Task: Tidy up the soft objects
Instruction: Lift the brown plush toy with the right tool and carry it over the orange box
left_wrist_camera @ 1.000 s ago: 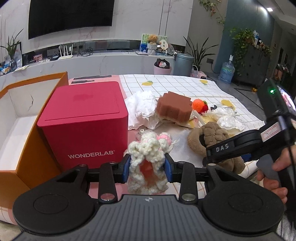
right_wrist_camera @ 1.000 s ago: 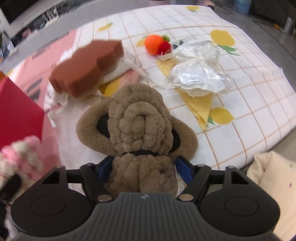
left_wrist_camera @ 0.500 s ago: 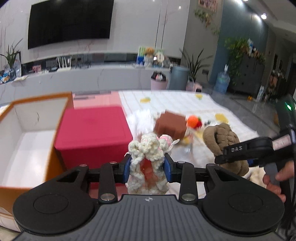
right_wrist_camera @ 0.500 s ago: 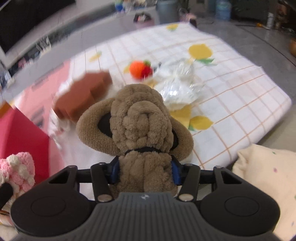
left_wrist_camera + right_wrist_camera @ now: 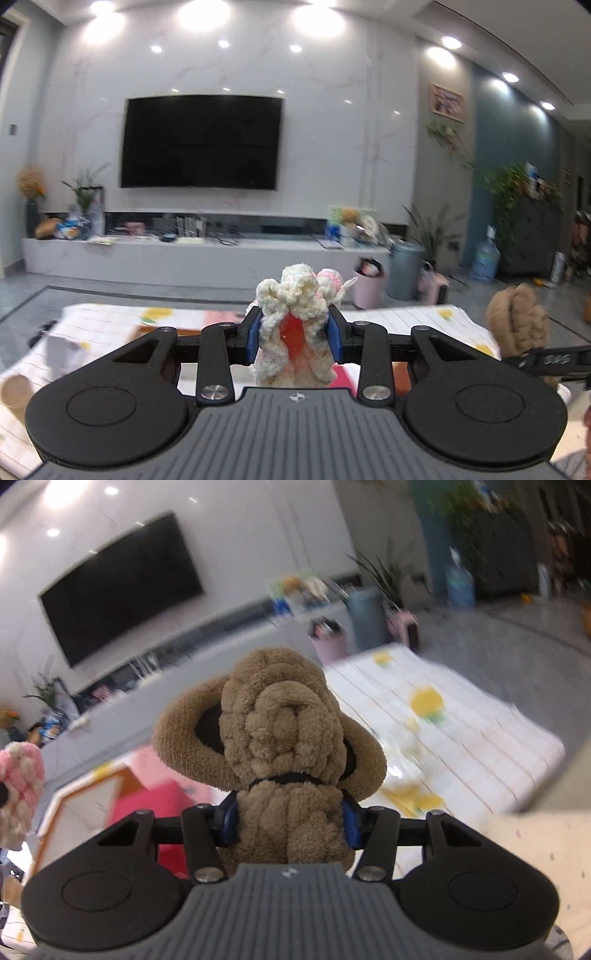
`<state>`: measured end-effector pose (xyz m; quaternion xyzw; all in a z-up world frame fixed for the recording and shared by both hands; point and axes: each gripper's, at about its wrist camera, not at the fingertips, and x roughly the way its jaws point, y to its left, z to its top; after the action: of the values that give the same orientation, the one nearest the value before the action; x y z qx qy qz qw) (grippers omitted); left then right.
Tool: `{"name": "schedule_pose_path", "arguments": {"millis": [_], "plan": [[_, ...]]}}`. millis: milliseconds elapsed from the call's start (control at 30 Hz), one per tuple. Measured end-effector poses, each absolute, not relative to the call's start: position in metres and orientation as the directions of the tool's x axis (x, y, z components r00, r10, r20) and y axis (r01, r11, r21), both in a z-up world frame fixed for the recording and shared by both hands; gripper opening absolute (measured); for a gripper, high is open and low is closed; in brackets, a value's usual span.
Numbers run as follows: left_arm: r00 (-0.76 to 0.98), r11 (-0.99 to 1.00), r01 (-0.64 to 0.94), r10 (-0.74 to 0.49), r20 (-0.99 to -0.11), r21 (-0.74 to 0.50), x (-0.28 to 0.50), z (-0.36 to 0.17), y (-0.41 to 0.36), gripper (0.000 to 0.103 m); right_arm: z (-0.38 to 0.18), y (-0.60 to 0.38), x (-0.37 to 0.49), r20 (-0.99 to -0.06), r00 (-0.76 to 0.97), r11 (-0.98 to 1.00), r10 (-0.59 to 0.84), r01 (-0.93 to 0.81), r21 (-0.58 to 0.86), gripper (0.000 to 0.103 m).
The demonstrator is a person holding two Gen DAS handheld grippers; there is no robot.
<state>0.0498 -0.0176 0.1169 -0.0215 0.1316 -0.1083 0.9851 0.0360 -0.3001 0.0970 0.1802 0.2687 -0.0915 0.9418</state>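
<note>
Crocheted yarn, cream and pink with a red patch, is sitting squeezed between the blue fingers [image 5: 254, 334] of the left gripper [image 5: 294, 334]; this crocheted toy [image 5: 293, 325] is hanging in the air at the centre of the left wrist view, clear of the table [image 5: 413, 317] showing behind it. The right gripper [image 5: 289, 821] is pinching a brown plush toy [image 5: 273, 746] by its lower body, its floppy ears drooping to both sides in the middle of the right wrist view. That plush is also showing at the right edge of the left view, and the crocheted toy at the left edge of the right view, so the two hands are working side by side.

So both pickups are looking done, and both toys are riding high above the yellow-fruit cloth [image 5: 461, 731] spread over the table. Nothing is being put away yet, as far as I am judging it. At the lower left of the right view an orange-rimmed box [image 5: 74, 797] is standing open with a white inside, beside a red box [image 5: 147, 808]; the open one is probably where the toys are heading, though I am only guessing. Motion blur is smearing the cloth, so I cannot tell what else is lying there waiting to be sorted.
</note>
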Motion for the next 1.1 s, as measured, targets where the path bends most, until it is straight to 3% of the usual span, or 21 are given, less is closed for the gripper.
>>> {"name": "schedule_pose_path", "arguments": {"millis": [100, 233, 367, 533, 633, 867, 967, 1100], "plan": [[0.953, 0.983, 0.147, -0.17, -0.25, -0.107, 0.057, 0.125, 0.012, 0.04, 0.123, -0.259, 0.041, -0.473, 0.881, 0.936, -0.003, 0.169, 0.31, 0.053], [0.933, 0.975, 0.154, -0.198, -0.3, -0.163, 0.073, 0.111, 0.049, 0.04, 0.132, -0.202, 0.062, -0.438, 0.891, 0.936, 0.121, 0.044, 0.349, 0.053], [0.917, 0.983, 0.029, -0.098, -0.387, -0.18, 0.094, 0.076, 0.076, 0.04, 0.11, -0.145, 0.09, -0.448, 0.855, 0.915, 0.262, -0.072, 0.397, 0.053], [0.889, 0.97, -0.032, -0.083, -0.45, -0.242, 0.12, 0.044, 0.102, 0.04, 0.06, -0.104, 0.11, -0.419, 0.801, 0.86, 0.427, -0.218, 0.461, 0.053], [0.884, 0.976, -0.078, -0.026, -0.466, -0.202, 0.134, 0.033, 0.101, 0.04, 0.037, -0.096, 0.111, -0.397, 0.801, 0.861, 0.448, -0.267, 0.434, 0.053], [0.781, 0.991, -0.133, 0.122, -0.613, 0.028, 0.148, 0.005, 0.078, 0.04, 0.002, -0.107, 0.138, -0.47, 0.761, 0.846, 0.447, -0.188, 0.499, 0.053], [0.714, 0.987, -0.156, 0.139, -0.686, 0.037, 0.16, -0.008, 0.083, 0.042, 0.002, -0.104, 0.138, -0.47, 0.759, 0.848, 0.45, -0.198, 0.492, 0.053], [0.683, 0.983, -0.164, 0.176, -0.709, 0.086, 0.16, -0.013, 0.079, 0.058, 0.007, -0.099, 0.132, -0.48, 0.757, 0.855, 0.443, -0.197, 0.479, 0.053]]}}
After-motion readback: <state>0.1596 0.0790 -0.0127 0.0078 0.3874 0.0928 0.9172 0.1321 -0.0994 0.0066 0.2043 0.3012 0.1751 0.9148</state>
